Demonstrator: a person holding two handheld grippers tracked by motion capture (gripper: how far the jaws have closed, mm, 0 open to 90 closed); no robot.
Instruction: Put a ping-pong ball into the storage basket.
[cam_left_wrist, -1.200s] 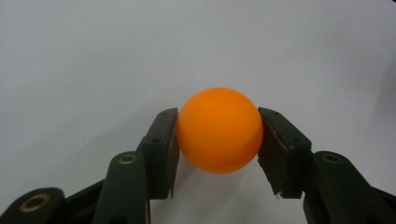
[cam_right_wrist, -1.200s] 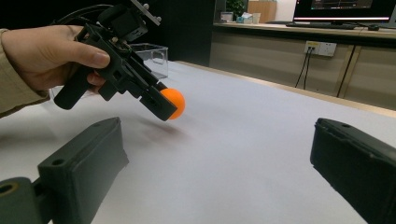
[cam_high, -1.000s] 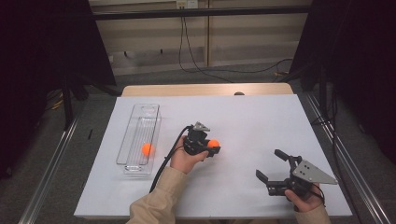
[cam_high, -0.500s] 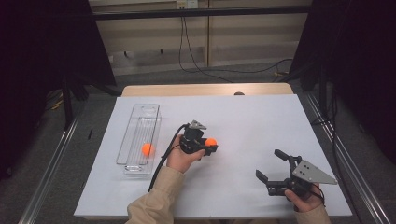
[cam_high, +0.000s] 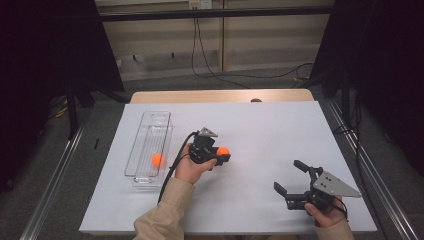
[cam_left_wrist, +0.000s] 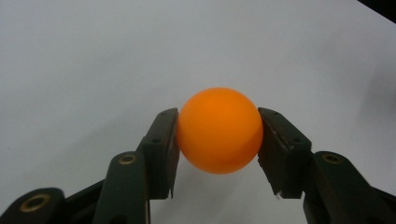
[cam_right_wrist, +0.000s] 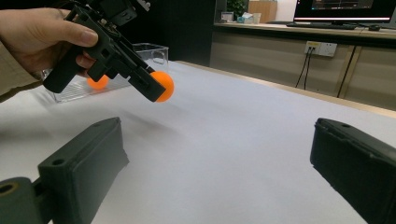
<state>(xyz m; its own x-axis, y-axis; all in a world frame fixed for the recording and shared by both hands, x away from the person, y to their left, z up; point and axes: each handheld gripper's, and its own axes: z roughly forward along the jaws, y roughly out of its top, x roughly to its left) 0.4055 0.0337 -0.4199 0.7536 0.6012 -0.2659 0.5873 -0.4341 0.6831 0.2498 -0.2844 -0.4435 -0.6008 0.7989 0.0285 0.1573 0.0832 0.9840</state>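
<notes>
Ball (cam_high: 223, 150) clamped in left claw (cam_high: 220, 154), lifted off desk (cam_high: 260, 125). Tray (cam_high: 142, 172), long axis running away, just to that claw's left, holding second ball (cam_high: 158, 160). Right claw (cam_high: 291, 181) wide open, empty, farther off.

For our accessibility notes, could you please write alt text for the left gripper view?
An orange ball is clamped between the two black jaws of the left claw, which rise from the bottom edge. Behind it lies a plain white table surface.
</notes>
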